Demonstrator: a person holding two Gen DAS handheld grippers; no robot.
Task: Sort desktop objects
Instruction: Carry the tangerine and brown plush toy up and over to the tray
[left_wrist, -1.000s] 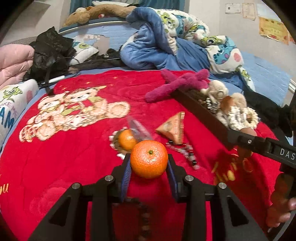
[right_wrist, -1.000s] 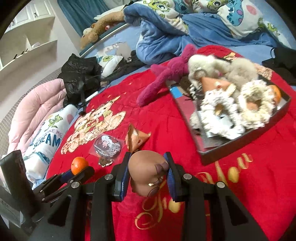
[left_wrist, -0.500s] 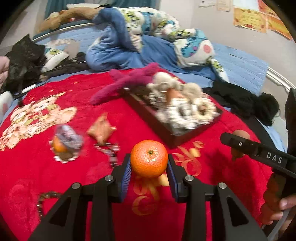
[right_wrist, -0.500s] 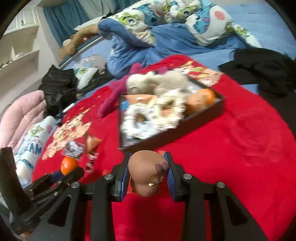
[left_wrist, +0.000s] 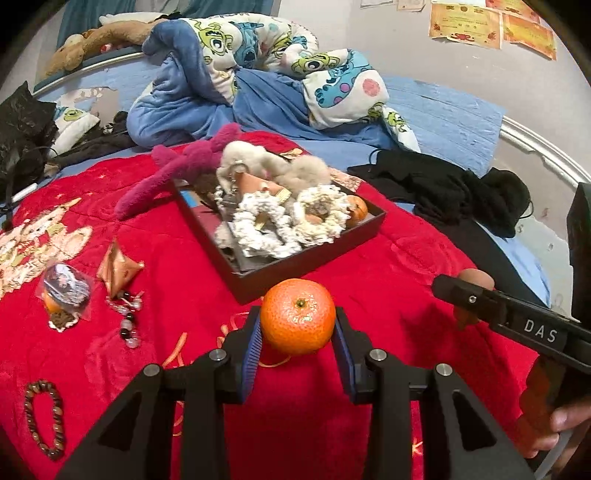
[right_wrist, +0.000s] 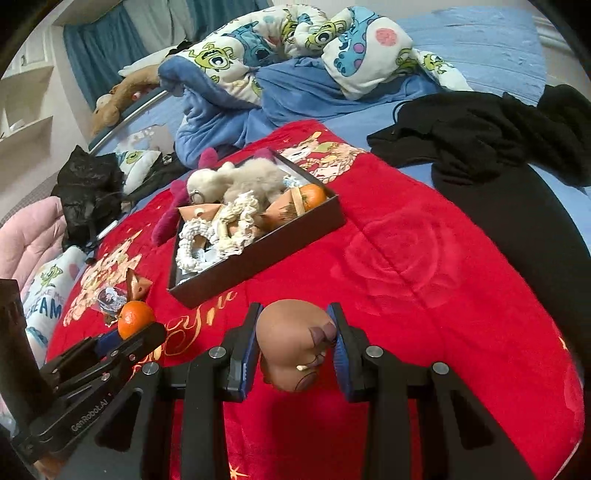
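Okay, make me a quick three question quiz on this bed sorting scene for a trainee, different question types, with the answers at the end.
1. True or false: the left tool holds nothing.
2. Multiple choice: what is the right tool shut on? A) bead bracelet B) brown figurine C) plush toy
3. Fill in: a second orange lies inside the dark ____.

Key: 1 false, it grips an orange. 2 B. 3 tray.

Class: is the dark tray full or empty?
Nearly full. The dark tray holds white crocheted rings, fluffy plush toys and a tangerine.
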